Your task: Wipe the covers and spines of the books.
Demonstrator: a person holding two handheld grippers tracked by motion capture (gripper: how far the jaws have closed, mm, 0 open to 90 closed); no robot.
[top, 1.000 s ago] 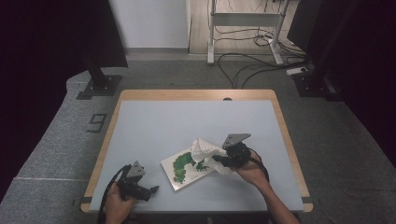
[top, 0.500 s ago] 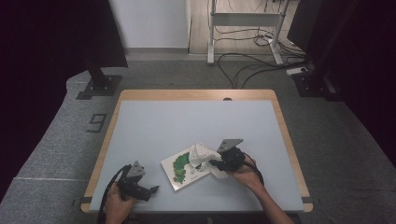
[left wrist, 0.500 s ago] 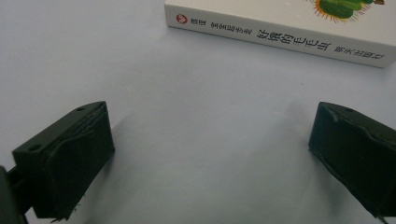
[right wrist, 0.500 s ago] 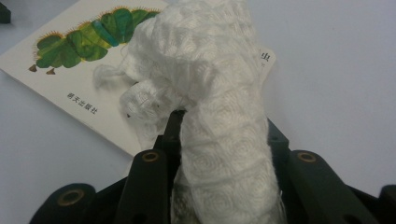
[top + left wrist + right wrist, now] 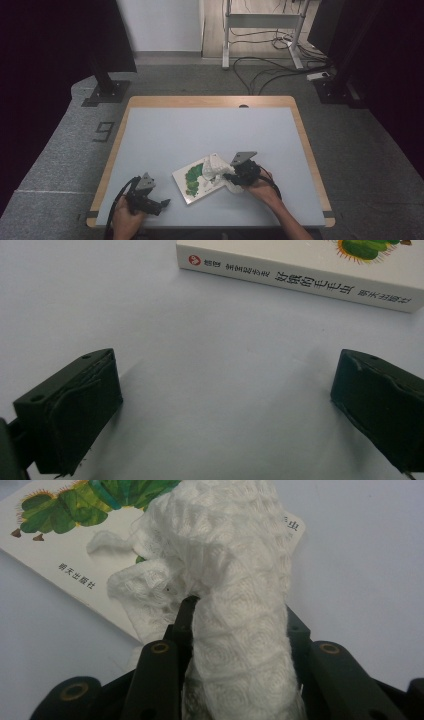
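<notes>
Since the earlier high view, the right gripper (image 5: 231, 176) has sunk from above the picture book (image 5: 200, 178) to sit low against its right-hand end, bringing the white cloth (image 5: 215, 167) down onto the cover, while the left gripper (image 5: 161, 204) has kept its place near the table's (image 5: 200, 130) front left edge. In the right gripper view the jaws are clamped tight on a thick wad of the cloth (image 5: 235, 605), which bulges up between them and drapes over the corner of the book (image 5: 60, 545) with its green caterpillar picture. In the left gripper view the jaws stand wide apart with nothing between them but bare table (image 5: 210, 380), pointed at the book's spine (image 5: 300, 282), which lies a little way ahead. As a judgement, the work looks like wiping the book's cover: the cloth is gripped and has reached the cover, so the approach is done, and the wiping strokes themselves seem at most just begun, with most of the cover not yet under the cloth. How firmly the cloth presses on the cover cannot be told. The cloth hides the right gripper's pads and part of the cover beneath, and the far end of the book is cut off in both gripper views.
</notes>
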